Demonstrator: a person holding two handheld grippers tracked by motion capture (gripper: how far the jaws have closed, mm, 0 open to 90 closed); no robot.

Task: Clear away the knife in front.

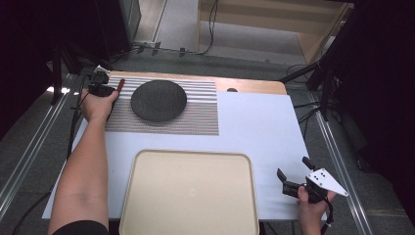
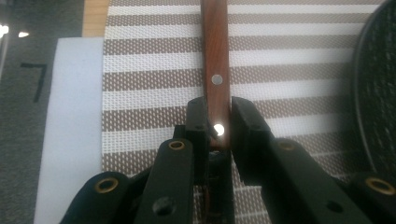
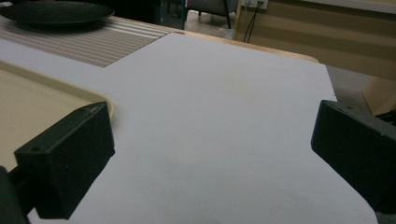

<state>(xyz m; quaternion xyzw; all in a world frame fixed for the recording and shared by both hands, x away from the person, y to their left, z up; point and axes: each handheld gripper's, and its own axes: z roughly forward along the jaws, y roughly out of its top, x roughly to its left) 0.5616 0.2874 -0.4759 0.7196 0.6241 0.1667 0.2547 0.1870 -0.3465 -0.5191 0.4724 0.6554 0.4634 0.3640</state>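
The left gripper [image 2: 218,123] sits at the far left corner of the table, its two black jaws drawn in on either side of a wooden handle [image 2: 215,56] with no gap showing at the pads, so I read it as pinching that handle close to its near end; the handle is slim, reddish-brown and set with bright rivets, and it runs straight out from between the jaws, away from the hand, its long axis in line with the gripper's own reach rather than across it; what lies at its far end is cut off by the frame, so I cannot say what kind of utensil it is; it lies flat on the striped placemat [image 2: 154,70], along the mat's left edge, with the dark round plate [image 1: 158,100] just beside it to the right and not touching it; the cream tray [image 1: 190,193] lies nearer the person, in the middle of the white sheet [image 1: 259,127], well apart from the handle; the right gripper [image 1: 295,175] rests at the near right corner with its jaws spread wide over bare sheet and nothing between them, far from the handle; so the left hand [image 1: 98,105] is plainly the one to carry it, and any lift, as I judge it, should come straight up, with the handle's length kept clear of the plate's rim.
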